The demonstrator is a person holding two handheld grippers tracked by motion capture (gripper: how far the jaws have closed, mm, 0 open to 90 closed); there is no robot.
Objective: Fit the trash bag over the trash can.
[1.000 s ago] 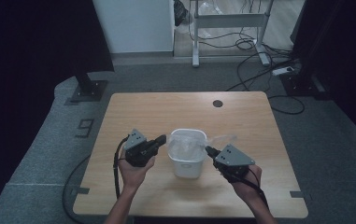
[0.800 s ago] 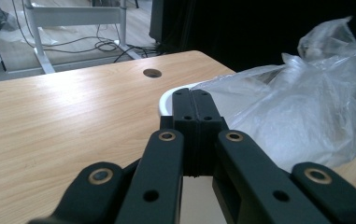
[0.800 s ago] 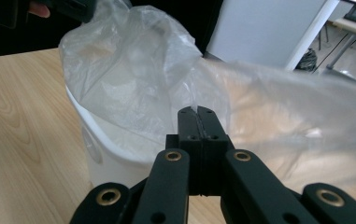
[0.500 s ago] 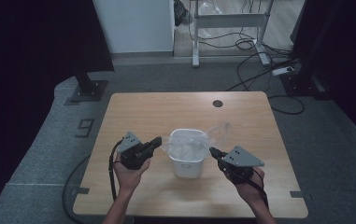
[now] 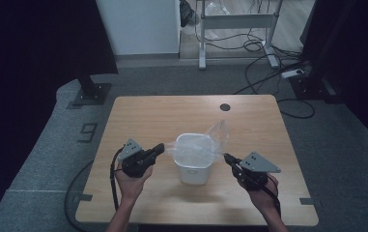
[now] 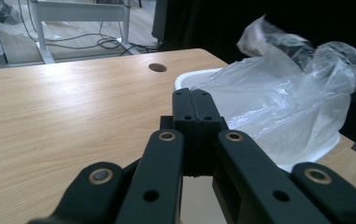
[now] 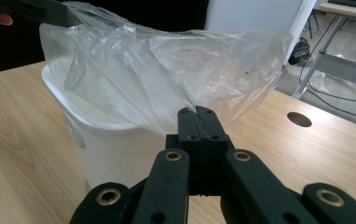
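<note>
From here I see the white bin (image 5: 193, 164) standing upright on the bench (image 5: 138, 116), about midway between the left and right edges and nearer the front edge than the back. A clear plastic bag (image 5: 198, 145) sits in its mouth, and both grippers have hold of it. My left gripper (image 5: 161, 147) is just left of the bin's rim, its jaws pressed together on the bag's left edge; in the left gripper view the closed jaws meet at the film (image 6: 269, 102) where it comes over the rim (image 6: 189, 79). My right gripper (image 5: 227, 157) is just right of the bin, jaws likewise closed flat, with a fold of the bag (image 7: 166, 70) pinched at their tips; the bin (image 7: 105, 144) stands right behind them. Between the two grippers the bag is stretched roughly left to right across the bin's opening, so its long axis runs along the bench's width. One loose corner of it rises up and back toward the far right corner of the bench. The bag's lower part hangs down inside the bin; I cannot tell how deep it goes. A round hole (image 5: 225, 107) in the bench lies near the back edge, well apart from the bin.
</note>
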